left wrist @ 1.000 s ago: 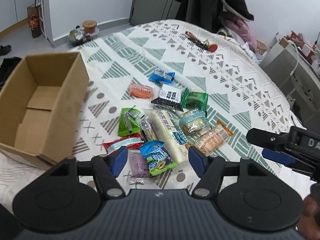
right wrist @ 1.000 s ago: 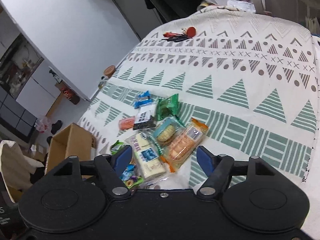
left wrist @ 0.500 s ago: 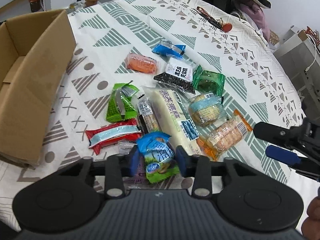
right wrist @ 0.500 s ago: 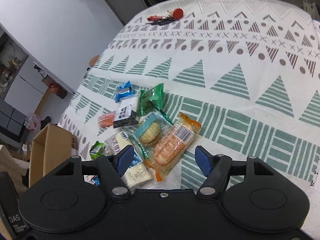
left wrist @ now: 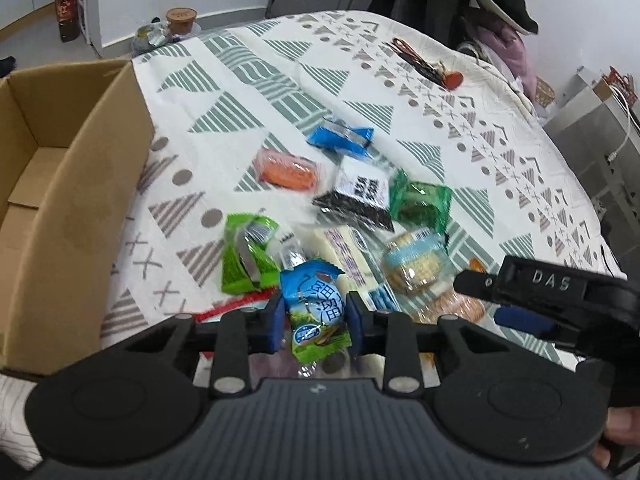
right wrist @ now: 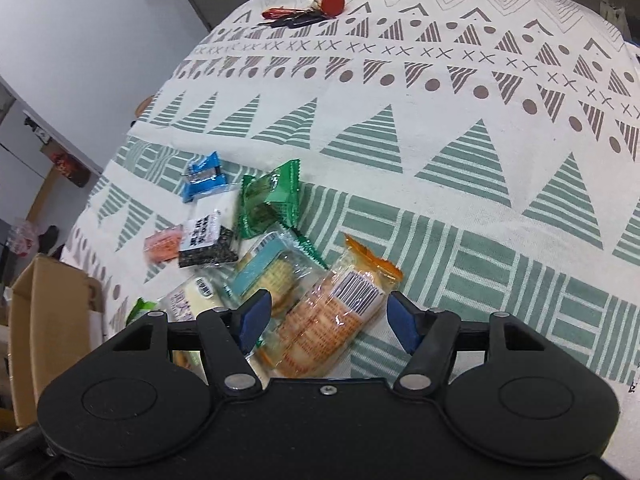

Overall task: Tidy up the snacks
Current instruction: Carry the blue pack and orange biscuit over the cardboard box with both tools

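- Left gripper (left wrist: 316,318): jaws drawn close together, clamped on the blue-and-green snack packet (left wrist: 317,308); the packet stands upright between the blue pads, its top edge above them and its lower seal hanging below
- Right gripper (right wrist: 327,318): jaws spread wide, holding nothing; it is poised over the orange-wrapped biscuit sleeve (right wrist: 334,312), which lies between the two pads without clear contact on either side
- Snack pile: the remaining items lie loose on the patterned tablecloth (left wrist: 360,92), clustered near the front edge: light green packet (left wrist: 248,254), orange packet (left wrist: 286,170), blue packet (left wrist: 342,138), black-and-white packet (left wrist: 360,196), dark green packet (left wrist: 422,202), a round-cracker pack with teal label (left wrist: 416,264) and a long pale bar (left wrist: 348,252)
- Cardboard box (left wrist: 72,200): open-topped, to the left of the pile; what shows of its inside appears empty, the rest being cut off by the frame
- Step in hand, as judged: first pick is secured on the left side; second pick is being lined up on the right
- Next move, left: carry the packet leftward over the box wall, then release above the floor of the box
- Next move, right: lower the pads to either side of the sleeve and close across its narrow width; the film wrapper looks slippery, so grip mid-length
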`<action>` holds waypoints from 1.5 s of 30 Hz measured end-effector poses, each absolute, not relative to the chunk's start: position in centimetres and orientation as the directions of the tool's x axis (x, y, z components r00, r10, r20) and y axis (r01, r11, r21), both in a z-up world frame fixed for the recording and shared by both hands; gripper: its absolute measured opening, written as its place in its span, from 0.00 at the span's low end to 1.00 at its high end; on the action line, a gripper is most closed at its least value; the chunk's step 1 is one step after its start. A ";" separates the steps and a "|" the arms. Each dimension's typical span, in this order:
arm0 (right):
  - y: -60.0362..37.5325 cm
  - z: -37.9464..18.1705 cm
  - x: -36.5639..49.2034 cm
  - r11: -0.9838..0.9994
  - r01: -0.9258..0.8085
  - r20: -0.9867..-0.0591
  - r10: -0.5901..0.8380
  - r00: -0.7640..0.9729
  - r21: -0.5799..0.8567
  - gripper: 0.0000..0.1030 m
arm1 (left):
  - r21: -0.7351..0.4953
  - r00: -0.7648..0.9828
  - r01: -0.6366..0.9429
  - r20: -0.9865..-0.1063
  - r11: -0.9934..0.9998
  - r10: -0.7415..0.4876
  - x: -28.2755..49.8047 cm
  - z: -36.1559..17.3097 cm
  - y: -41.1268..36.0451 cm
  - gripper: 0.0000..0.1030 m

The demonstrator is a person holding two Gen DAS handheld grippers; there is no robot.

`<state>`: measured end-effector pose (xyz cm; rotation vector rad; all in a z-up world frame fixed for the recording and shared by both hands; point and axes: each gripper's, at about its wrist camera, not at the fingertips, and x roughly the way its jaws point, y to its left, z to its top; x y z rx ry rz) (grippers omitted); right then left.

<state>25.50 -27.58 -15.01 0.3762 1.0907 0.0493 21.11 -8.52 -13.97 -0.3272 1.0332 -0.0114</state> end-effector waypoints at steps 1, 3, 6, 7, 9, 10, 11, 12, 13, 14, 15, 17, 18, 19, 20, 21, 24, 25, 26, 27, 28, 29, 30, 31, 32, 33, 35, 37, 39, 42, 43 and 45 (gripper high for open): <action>-27.5 -15.1 25.6 0.936 0.148 -0.858 0.219 0.464 0.318 0.62 | -0.269 0.518 -0.151 -0.841 0.951 -0.156 21.2 -14.0 -8.4 0.30; -27.4 -15.5 25.9 0.935 0.156 -0.863 0.219 0.456 0.320 0.62 | -0.266 0.522 -0.163 -0.840 0.950 -0.145 21.5 -13.9 -8.1 0.30; -27.1 -16.2 26.4 0.944 0.171 -0.880 0.185 0.438 0.283 0.62 | -0.255 0.533 -0.175 -0.837 0.951 -0.126 21.6 -13.7 -7.7 0.30; -27.1 -16.4 26.5 0.945 0.178 -0.885 0.177 0.431 0.275 0.62 | -0.253 0.536 -0.182 -0.836 0.950 -0.120 21.7 -13.6 -7.5 0.30; -27.0 -16.8 26.7 0.947 0.184 -0.888 0.164 0.429 0.264 0.62 | -0.248 0.544 -0.193 -0.832 0.949 -0.107 21.6 -13.3 -7.2 0.30; -26.8 -16.9 26.8 0.950 0.181 -0.888 0.156 0.432 0.255 0.62 | -0.243 0.547 -0.196 -0.831 0.950 -0.100 21.5 -13.2 -7.0 0.30; -26.6 -17.0 26.9 0.954 0.177 -0.889 0.146 0.434 0.243 0.62 | -0.239 0.548 -0.200 -0.831 0.950 -0.094 21.5 -13.0 -7.0 0.30; -26.3 -17.0 27.0 0.959 0.172 -0.890 0.131 0.437 0.225 0.58 | -0.237 0.549 -0.203 -0.831 0.950 -0.090 21.4 -12.8 -6.8 0.30; -26.1 -17.0 27.1 0.964 0.165 -0.889 0.119 0.441 0.211 0.49 | -0.235 0.550 -0.207 -0.831 0.950 -0.086 21.3 -12.7 -6.7 0.30; -26.0 -17.0 27.1 0.967 0.157 -0.889 0.113 0.444 0.201 0.42 | -0.234 0.551 -0.208 -0.830 0.950 -0.084 21.2 -12.5 -6.6 0.30; -26.0 -16.9 27.1 0.968 0.153 -0.888 0.111 0.447 0.198 0.38 | -0.232 0.555 -0.208 -0.828 0.950 -0.081 21.1 -12.2 -6.6 0.30; -26.4 -16.7 26.9 0.962 0.161 -0.886 0.129 0.446 0.220 0.34 | -0.225 0.564 -0.206 -0.823 0.952 -0.073 20.7 -11.6 -6.4 0.30; -26.7 -16.5 26.7 0.958 0.166 -0.883 0.139 0.449 0.235 0.34 | -0.225 0.568 -0.207 -0.820 0.952 -0.070 20.6 -11.3 -6.2 0.30; -26.9 -16.2 26.5 0.956 0.169 -0.878 0.141 0.457 0.241 0.33 | -0.224 0.571 -0.211 -0.818 0.951 -0.067 20.4 -11.1 -6.1 0.30; -27.0 -15.9 26.3 0.955 0.169 -0.873 0.138 0.468 0.242 0.33 | -0.223 0.576 -0.215 -0.815 0.951 -0.061 20.2 -10.8 -5.8 0.30; -27.2 -15.5 26.1 0.955 0.169 -0.867 0.136 0.479 0.243 0.33 | -0.222 0.580 -0.219 -0.813 0.950 -0.056 20.0 -10.5 -5.6 0.30; -27.6 -14.4 25.4 0.943 0.168 -0.847 0.168 0.505 0.288 0.33 | -0.218 0.594 -0.226 -0.803 0.949 -0.043 19.4 -9.5 -5.3 0.30; -27.7 -14.1 25.1 0.937 0.166 -0.838 0.183 0.514 0.307 0.33 | -0.218 0.600 -0.227 -0.799 0.949 -0.040 19.2 -9.1 -5.1 0.30; -27.7 -13.8 24.9 0.934 0.159 -0.830 0.194 0.522 0.319 0.33 | -0.216 0.607 -0.227 -0.794 0.950 -0.036 19.0 -8.7 -5.0 0.30; -27.6 -13.5 24.6 0.934 0.150 -0.823 0.201 0.531 0.325 0.33 | -0.216 0.612 -0.229 -0.790 0.949 -0.032 18.9 -8.3 -4.8 0.30; -27.5 -13.1 24.4 0.933 0.139 -0.814 0.209 0.542 0.332 0.33 | -0.215 0.618 -0.231 -0.786 0.949 -0.028 18.7 -7.9 -4.6 0.30; -27.4 -12.8 24.1 0.931 0.127 -0.805 0.221 0.550 0.343 0.33 | -0.214 0.622 -0.234 -0.783 0.949 -0.023 18.4 -7.6 -4.5 0.30; -27.3 -12.5 23.8 0.928 0.114 -0.796 0.236 0.557 0.355 0.33 | -0.212 0.627 -0.238 -0.779 0.948 -0.017 18.2 -7.1 -4.2 0.30; -27.1 -12.0 23.6 0.924 0.099 -0.785 0.253 0.566 0.369 0.33 | -0.212 0.632 -0.242 -0.775 0.947 -0.011 17.9 -6.8 -4.0 0.30; -26.9 -11.6 23.4 0.921 0.081 -0.772 0.270 0.575 0.382 0.33 | -0.210 0.638 -0.246 -0.770 0.946 -0.005 17.7 -6.3 -3.7 0.30; -26.7 -11.1 23.2 0.917 0.061 -0.759 0.287 0.584 0.394 0.33 | -0.206 0.645 -0.250 -0.764 0.946 0.004 17.3 -5.8 -3.4 0.30; -26.1 -10.2 22.8 0.910 0.014 -0.731 0.324 0.601 0.415 0.33 | -0.200 0.657 -0.258 -0.753 0.945 0.021 16.7 -5.0 -2.8 0.30; -25.4 -9.3 22.4 0.902 -0.036 -0.703 0.360 0.613 0.430 0.33 | -0.202 0.666 -0.273 -0.745 0.941 0.033 16.0 -4.3 -2.0 0.30; -24.8 -8.7 22.1 0.898 -0.079 -0.682 0.384 0.623 0.434 0.33 | -0.206 0.670 -0.288 -0.741 0.935 0.043 15.4 -4.0 -1.4 0.30; -23.9 -7.8 21.5 0.890 -0.122 -0.655 0.410 0.634 0.439 0.33 | -0.208 0.676 -0.303 -0.734 0.930 0.056 14.5 -3.5 -0.5 0.30; -23.7 -7.5 21.3 0.886 -0.136 -0.646 0.421 0.637 0.443 0.33 | -0.208 0.679 -0.307 -0.732 0.929 0.061 14.2 -3.3 -0.2 0.30; -23.3 -6.9 20.9 0.877 -0.156 -0.629 0.440 0.641 0.454 0.33 | -0.208 0.683 -0.313 -0.727 0.927 0.068 13.7 -2.9 0.5 0.30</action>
